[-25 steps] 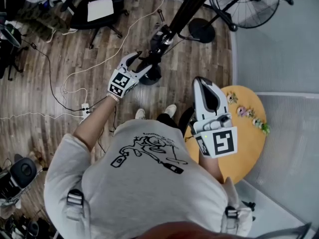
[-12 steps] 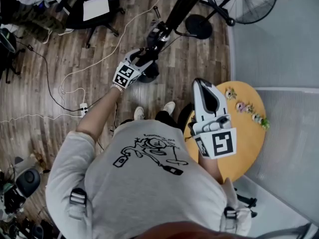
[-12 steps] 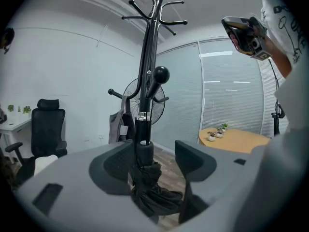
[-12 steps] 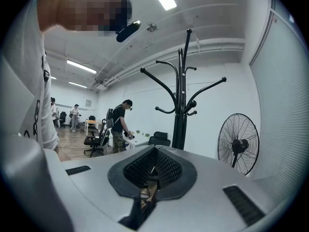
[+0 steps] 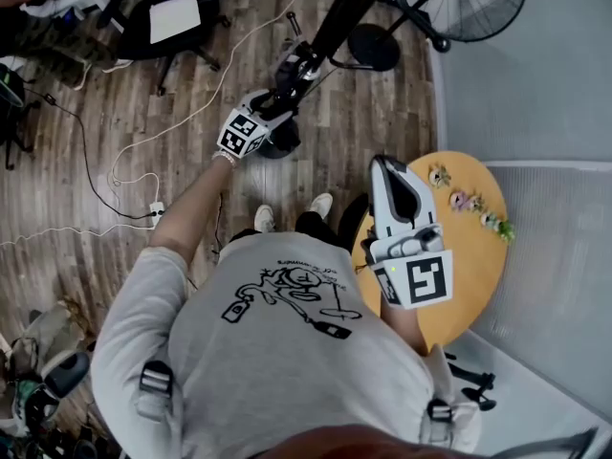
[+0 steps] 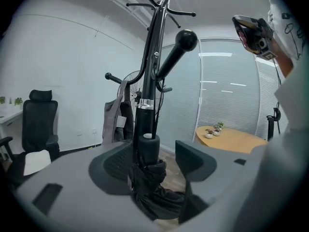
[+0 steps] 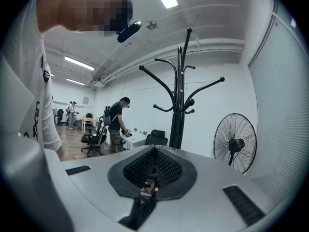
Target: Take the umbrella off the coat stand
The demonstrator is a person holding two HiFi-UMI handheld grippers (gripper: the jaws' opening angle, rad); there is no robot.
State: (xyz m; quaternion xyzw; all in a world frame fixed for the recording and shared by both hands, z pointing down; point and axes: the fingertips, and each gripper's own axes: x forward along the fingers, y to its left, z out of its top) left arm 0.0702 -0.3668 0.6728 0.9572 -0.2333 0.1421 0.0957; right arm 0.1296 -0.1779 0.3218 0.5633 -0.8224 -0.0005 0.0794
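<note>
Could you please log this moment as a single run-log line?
left gripper: open, fingers around umbrella, not clamped | right gripper: shut, empty | umbrella: beside coat stand pole

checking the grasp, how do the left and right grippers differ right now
On the left gripper the fingers stand apart; on the right gripper they are together. The left gripper has the folded black umbrella between its fingers; the right gripper holds nothing. Both carry a marker cube.

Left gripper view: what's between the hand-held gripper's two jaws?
The folded black umbrella. It sits close against the jaw at picture left, with a bare gap to the other jaw. The left gripper view shows this.
</note>
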